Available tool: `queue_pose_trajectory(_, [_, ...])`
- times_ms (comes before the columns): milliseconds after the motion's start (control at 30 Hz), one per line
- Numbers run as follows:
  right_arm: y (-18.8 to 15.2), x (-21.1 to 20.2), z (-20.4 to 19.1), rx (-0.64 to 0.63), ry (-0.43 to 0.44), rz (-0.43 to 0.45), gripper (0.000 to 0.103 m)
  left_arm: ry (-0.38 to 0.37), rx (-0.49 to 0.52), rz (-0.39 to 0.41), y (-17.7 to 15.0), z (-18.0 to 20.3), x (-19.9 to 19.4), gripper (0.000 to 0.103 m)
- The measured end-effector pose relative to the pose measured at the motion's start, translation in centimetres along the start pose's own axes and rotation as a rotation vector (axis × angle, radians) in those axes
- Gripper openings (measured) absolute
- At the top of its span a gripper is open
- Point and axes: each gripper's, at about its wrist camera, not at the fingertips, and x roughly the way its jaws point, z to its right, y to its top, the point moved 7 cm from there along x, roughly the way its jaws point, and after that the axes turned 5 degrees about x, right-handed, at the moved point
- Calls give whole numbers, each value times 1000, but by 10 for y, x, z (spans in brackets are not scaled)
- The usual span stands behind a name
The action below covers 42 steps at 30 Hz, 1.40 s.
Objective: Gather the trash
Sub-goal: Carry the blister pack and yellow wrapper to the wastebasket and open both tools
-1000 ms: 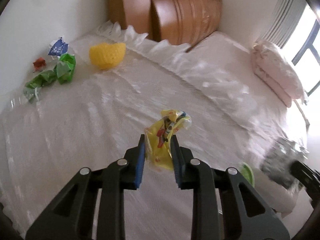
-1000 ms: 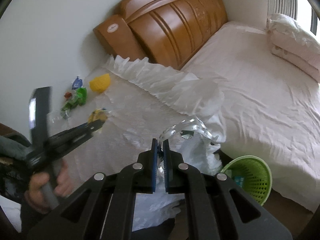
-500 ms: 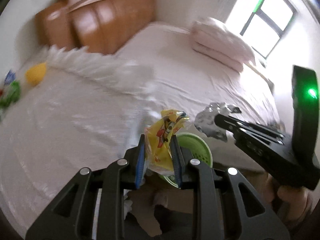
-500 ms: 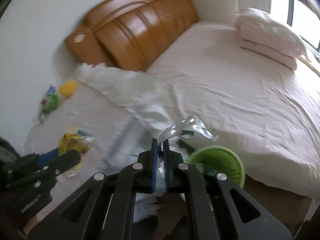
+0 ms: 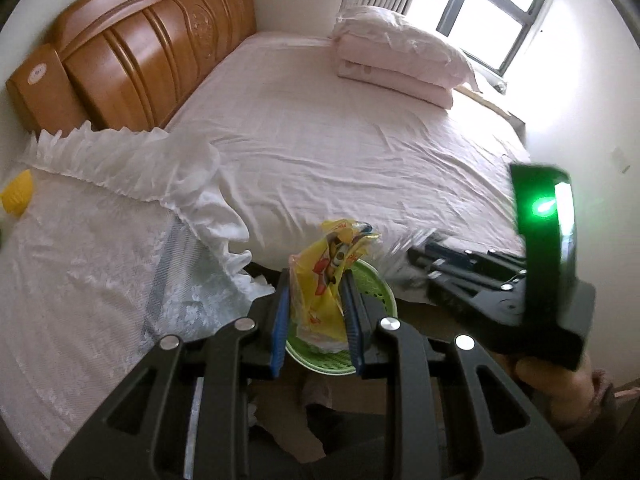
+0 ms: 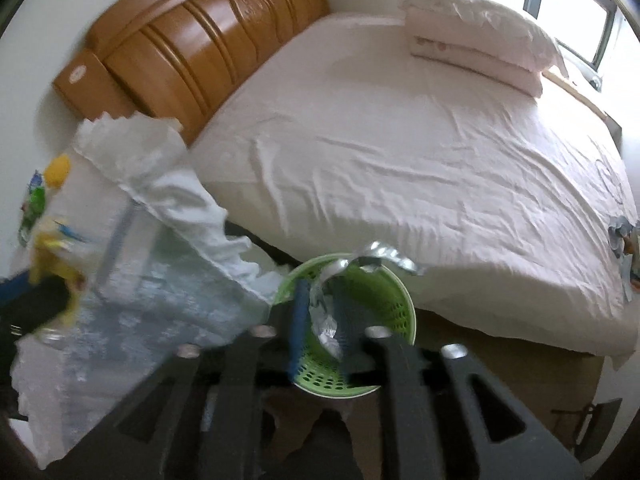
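Observation:
My left gripper (image 5: 316,300) is shut on a crumpled yellow snack wrapper (image 5: 328,276) and holds it right over the green perforated basket (image 5: 380,292) on the floor by the bed. My right gripper (image 6: 320,312) is over the same basket (image 6: 396,312); its jaws stand apart with a crumpled silver foil wrapper (image 6: 372,258) between them, loose. The right gripper also shows in the left wrist view (image 5: 440,260), blurred. The left gripper and its yellow wrapper (image 6: 52,256) show blurred at the left of the right wrist view.
A table with a white lace cloth (image 5: 80,264) stands left of the basket. On its far side lie a yellow object (image 5: 16,196) and green and blue wrappers (image 6: 34,200). The large bed (image 5: 360,132) with folded pink bedding (image 5: 396,56) lies behind.
Both grippers swung right from the table to above the green basket. The right gripper's jaws have parted around the silver foil. The left still clamps the yellow wrapper.

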Motion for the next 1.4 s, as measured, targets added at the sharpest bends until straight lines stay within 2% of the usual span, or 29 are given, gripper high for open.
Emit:
queue_pose_trajectory(33, [-1,9,3,-5,-3,-15,51,6,2,0,2,2,1,24])
queue_pose_trajectory(133, [-5,28,11,-19,-46,-36,76,19,2,0,1,7,1,24])
queue_pose_trajectory(333, [-6,40,26,-22,-101,-61,98,33,-4,-13,3,11,5,24])
queue_pose_trajectory(600, [0,39,49,8,-135,-60,100,10,20,-49,5,22,18,24])
queue_pose_trajectory(767, [4,35,61,47,-134,-53,100,0,87,-79,9,41,38,24])
queue_pose_trajectory(900, [5,31,73,70,-149,-48,100,-13,104,-116,13,50,56,24])
queue_pose_trajectory(1167, [5,29,94,129,-160,-55,100,-7,128,-128,19,59,70,26])
queue_pose_trajectory(1200, [5,29,95,133,-159,-56,100,-5,132,-130,19,60,70,27])
queue_pose_trajectory(1233, [5,29,96,137,-159,-57,100,-3,135,-133,19,61,72,36])
queue_pose_trajectory(1267, [6,29,97,137,-160,-57,100,1,136,-135,19,62,73,50])
queue_pose_trajectory(1300, [6,29,97,137,-160,-55,100,8,140,-131,19,62,72,58])
queue_pose_trajectory(1333, [6,29,97,135,-159,-56,100,15,142,-124,19,62,71,73])
queue_pose_trajectory(1367, [6,29,97,134,-160,-54,100,20,144,-117,20,62,69,82])
queue_pose_trajectory(1400, [6,29,96,135,-161,-53,100,19,145,-108,20,62,67,86])
